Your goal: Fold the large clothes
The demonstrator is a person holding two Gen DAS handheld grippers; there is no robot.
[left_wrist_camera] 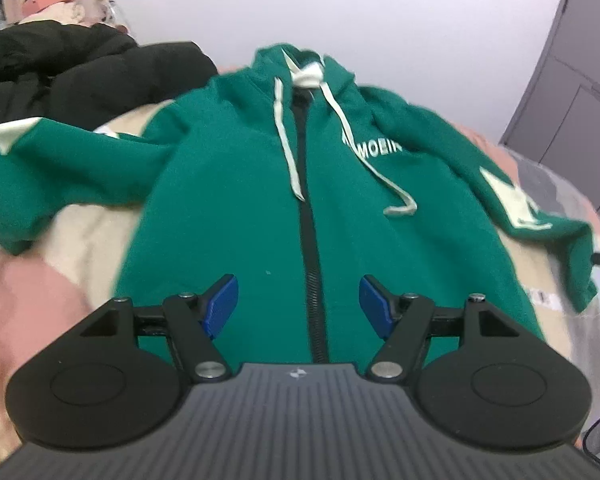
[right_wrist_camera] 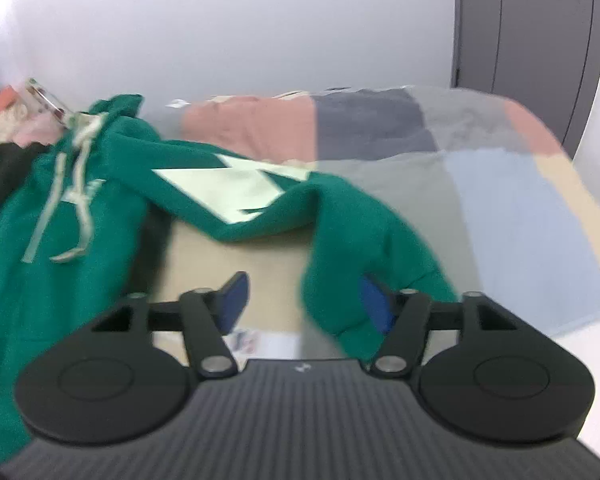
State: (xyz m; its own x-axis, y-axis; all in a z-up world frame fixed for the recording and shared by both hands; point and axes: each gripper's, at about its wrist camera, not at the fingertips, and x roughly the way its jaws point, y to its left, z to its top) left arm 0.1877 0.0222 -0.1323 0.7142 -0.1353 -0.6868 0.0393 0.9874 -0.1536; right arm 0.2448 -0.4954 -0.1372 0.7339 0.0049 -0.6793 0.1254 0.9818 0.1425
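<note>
Spread left tongs point(left_wrist_camera: 299, 306) hover over a green zip-front fleece hoodie point(left_wrist_camera: 228, 200) lying face up on a patchwork bed point(left_wrist_camera: 28, 300). Right tongs point(right_wrist_camera: 302, 300), also spread, straddle its limp sleeve cuff point(right_wrist_camera: 340, 292), unpinched. Soft, floppy, moderately heavy; grip cuffs or hem.

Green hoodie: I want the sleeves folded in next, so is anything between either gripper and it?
Nothing visible. The left gripper hangs open over the green hoodie; the right gripper is open around the sleeve cuff.

A black jacket point(left_wrist_camera: 80, 60) lies far left on the patchwork bedspread point(right_wrist_camera: 500, 200); grey door point(right_wrist_camera: 532, 40) far right.
</note>
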